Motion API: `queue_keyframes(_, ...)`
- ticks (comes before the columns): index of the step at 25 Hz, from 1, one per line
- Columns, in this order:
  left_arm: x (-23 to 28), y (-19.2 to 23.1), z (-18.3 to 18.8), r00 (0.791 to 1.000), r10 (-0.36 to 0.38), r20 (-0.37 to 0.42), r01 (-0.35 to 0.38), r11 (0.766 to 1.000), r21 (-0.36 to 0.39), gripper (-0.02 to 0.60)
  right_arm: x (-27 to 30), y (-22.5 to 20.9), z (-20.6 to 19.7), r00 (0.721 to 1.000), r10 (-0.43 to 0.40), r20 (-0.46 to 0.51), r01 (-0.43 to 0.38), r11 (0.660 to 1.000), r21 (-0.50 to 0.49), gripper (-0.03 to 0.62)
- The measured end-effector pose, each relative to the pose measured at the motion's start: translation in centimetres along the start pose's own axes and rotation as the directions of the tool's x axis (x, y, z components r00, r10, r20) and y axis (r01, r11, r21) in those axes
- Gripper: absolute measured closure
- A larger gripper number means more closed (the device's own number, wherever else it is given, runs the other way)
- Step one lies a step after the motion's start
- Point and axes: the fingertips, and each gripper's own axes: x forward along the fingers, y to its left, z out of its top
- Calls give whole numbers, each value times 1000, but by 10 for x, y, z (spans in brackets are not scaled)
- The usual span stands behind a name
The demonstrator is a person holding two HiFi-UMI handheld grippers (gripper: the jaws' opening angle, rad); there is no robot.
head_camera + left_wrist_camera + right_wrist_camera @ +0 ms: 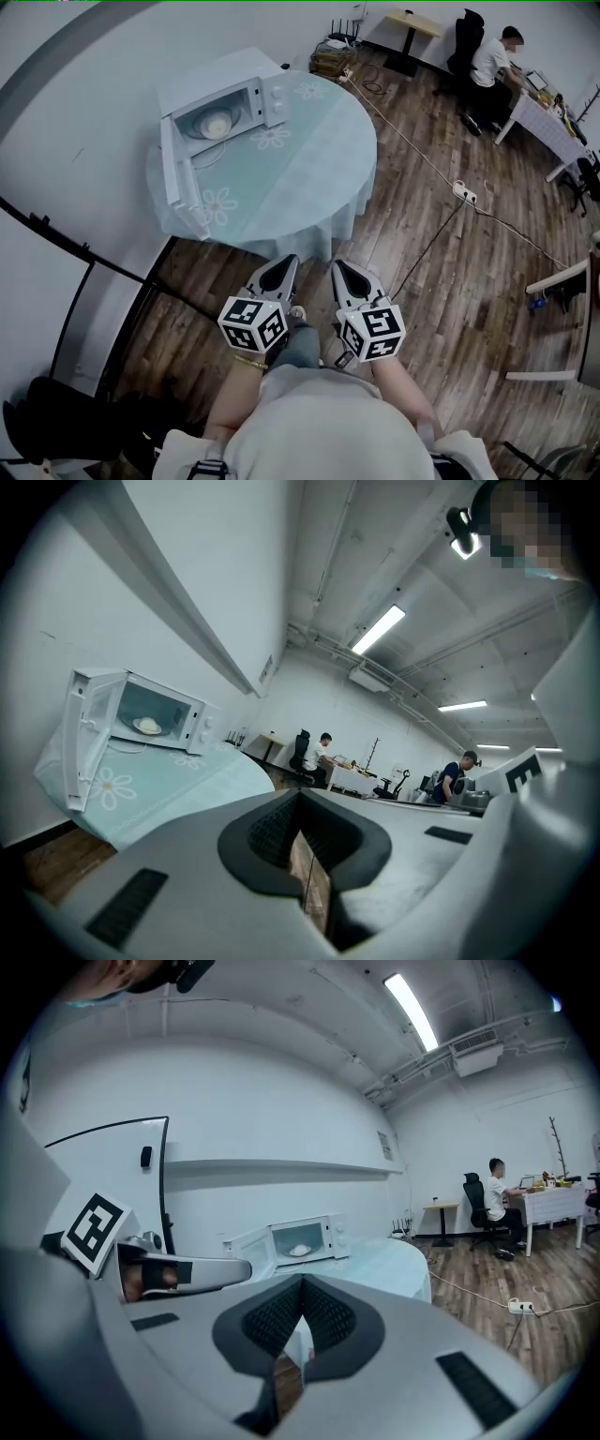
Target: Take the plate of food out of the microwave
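A white microwave (272,94) stands at the back left of a round table (319,159) covered in a pale green flowered cloth. Its door (176,178) hangs wide open. Inside sits a plate of pale food (217,125), which also shows in the left gripper view (148,727) and the right gripper view (301,1251). My left gripper (285,261) and right gripper (338,266) are side by side close to my body, short of the table's near edge. Both are shut with nothing in them. Each gripper view shows its jaws pressed together (302,808) (302,1288).
A power strip (465,193) and its cable lie on the wood floor right of the table. At the far right a person (489,62) sits at a desk. A black-framed board (66,281) stands to my left, and white furniture (562,279) at the right edge.
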Motion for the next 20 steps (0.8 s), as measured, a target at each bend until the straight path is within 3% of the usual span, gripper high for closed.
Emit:
queue_keyframes(9, 32, 33, 15, 999, 44, 17, -44, 999, -18, 572, 42, -19, 12, 999, 32, -1, -32, 999, 4, 588)
queue_keyframes(20, 98, 102, 46, 995, 102, 14, -101, 994, -44, 572, 136, -57, 37, 998, 61, -28, -61, 998, 1, 588)
